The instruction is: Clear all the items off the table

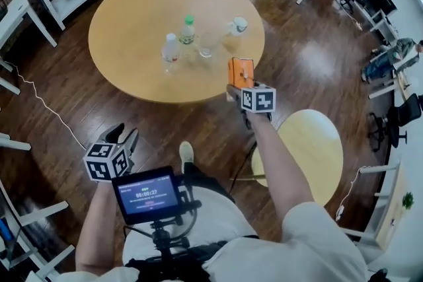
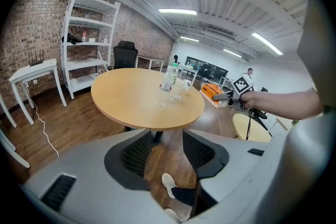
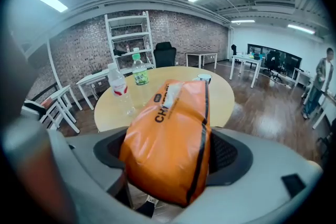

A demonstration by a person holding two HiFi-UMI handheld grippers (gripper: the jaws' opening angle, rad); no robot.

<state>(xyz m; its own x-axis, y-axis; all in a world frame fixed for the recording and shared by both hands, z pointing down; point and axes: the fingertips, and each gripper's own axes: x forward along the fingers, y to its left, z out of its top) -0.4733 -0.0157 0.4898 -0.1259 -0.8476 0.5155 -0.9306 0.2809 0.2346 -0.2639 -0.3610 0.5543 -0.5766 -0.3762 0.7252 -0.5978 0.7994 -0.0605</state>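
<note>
- The right gripper's (image 3: pixel 169 150) fingers (image 3: pixel 226 157) are clamped on an orange bag (image 3: pixel 168 134), one pad on each side; the bag stands up between them, black lettering near its top.
- In this right gripper view a round table (image 3: pixel 226 94) lies beyond the bag. On it stand a red-label bottle (image 3: pixel 118 86), a green-cap bottle (image 3: pixel 139 73) and a cup (image 3: pixel 203 79).
- In the left gripper view, the left gripper's (image 2: pixel 167 157) fingers (image 2: pixel 134 153) stand apart with nothing between them. Only wood floor and a shoe (image 2: pixel 169 185) show through the gap.
- Past those jaws the table stands well apart, with the bottles near its far side. The other gripper and its bag reach in from the right at the table's edge. A white shelf (image 2: pixel 89 55) stands against the brick wall.
- In the head view the bag is upright in the right gripper at the table's near right rim; I cannot tell whether it touches the top.
- The two bottles, a glass (image 1: pixel 207 44) and the cup cluster at the table's middle, apart from the bag.
- The left gripper hangs low over the floor, clear of the table. A round stool (image 1: pixel 310 148) sits under the right arm.
</note>
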